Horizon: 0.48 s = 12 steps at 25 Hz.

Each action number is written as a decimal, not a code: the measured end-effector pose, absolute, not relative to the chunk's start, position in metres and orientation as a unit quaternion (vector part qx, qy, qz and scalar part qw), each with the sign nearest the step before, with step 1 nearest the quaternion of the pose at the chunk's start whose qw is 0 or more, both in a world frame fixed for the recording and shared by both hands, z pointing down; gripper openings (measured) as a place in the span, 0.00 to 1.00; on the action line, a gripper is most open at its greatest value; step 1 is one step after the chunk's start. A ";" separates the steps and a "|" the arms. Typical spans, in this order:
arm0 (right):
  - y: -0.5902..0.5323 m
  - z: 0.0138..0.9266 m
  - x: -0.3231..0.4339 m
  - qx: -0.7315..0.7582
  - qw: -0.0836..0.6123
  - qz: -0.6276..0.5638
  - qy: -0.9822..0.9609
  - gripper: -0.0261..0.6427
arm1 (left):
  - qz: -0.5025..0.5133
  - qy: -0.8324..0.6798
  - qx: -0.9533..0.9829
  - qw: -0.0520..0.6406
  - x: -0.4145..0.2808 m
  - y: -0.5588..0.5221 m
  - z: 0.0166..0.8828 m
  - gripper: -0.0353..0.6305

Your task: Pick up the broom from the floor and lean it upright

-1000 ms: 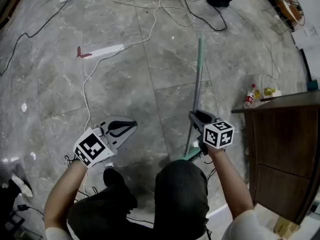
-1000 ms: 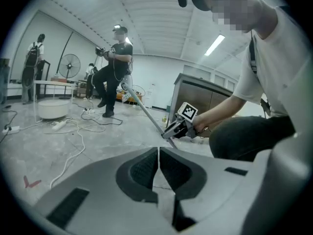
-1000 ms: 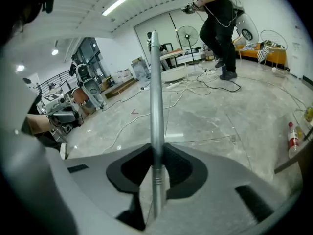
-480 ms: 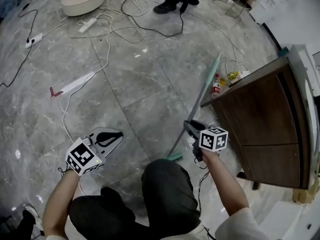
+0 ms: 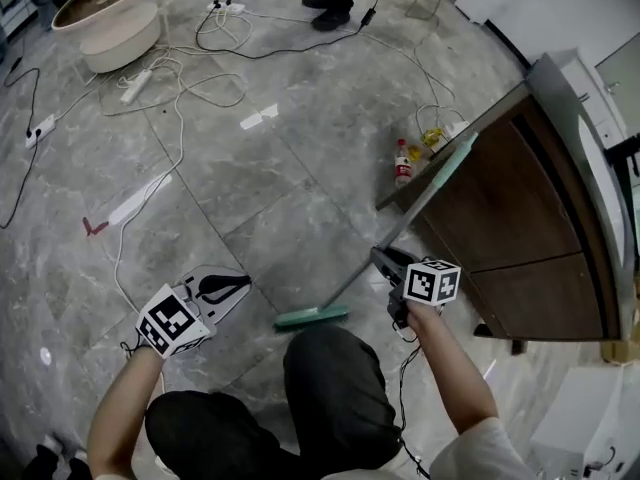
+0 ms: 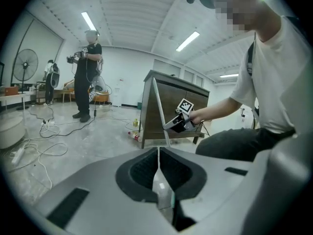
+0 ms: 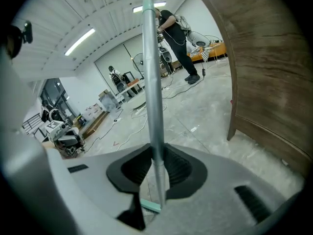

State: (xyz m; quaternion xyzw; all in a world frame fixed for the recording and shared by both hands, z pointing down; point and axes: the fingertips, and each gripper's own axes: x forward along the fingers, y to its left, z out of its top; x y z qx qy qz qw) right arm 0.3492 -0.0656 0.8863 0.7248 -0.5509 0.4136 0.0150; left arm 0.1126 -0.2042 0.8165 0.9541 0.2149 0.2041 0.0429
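The broom stands tilted: its green head (image 5: pixel 311 317) rests on the floor and its grey handle (image 5: pixel 425 196) slants up to the edge of the wooden cabinet (image 5: pixel 520 218). My right gripper (image 5: pixel 385 260) is shut on the lower part of the handle. In the right gripper view the handle (image 7: pixel 151 82) runs up between the pads of the gripper (image 7: pixel 157 173), with the broom head (image 7: pixel 150 205) below. My left gripper (image 5: pixel 228 288) hovers over the floor left of the broom head, shut and empty. The left gripper view shows its jaws (image 6: pixel 158 166) meeting in a line, with the handle (image 6: pixel 159 111) beyond.
Two bottles (image 5: pixel 402 163) stand on the floor by the cabinet's corner. Cables and power strips (image 5: pixel 180 78) trail over the grey floor, near a round white tub (image 5: pixel 110 28). A white strip with a red end (image 5: pixel 130 203) lies at left. Another person (image 6: pixel 88 72) stands further off.
The broom's handle has risen and swung right until its top is at the cabinet's edge. My right gripper has lifted with it. The left gripper stays shut and empty.
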 end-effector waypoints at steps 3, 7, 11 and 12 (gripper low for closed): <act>-0.052 0.875 0.353 0.730 0.010 0.413 -0.544 0.16 | 0.205 0.233 0.950 0.037 0.127 -0.191 0.810 0.07; -0.030 0.866 0.361 0.733 0.008 0.422 -0.533 0.16 | 0.211 0.262 0.941 0.025 0.146 -0.170 0.800 0.07; -0.010 0.855 0.378 0.743 0.003 0.428 -0.515 0.16 | 0.204 0.278 0.939 0.021 0.169 -0.156 0.788 0.07; -0.004 0.853 0.383 0.747 0.003 0.428 -0.509 0.16 | 0.202 0.282 0.938 0.022 0.174 -0.151 0.785 0.07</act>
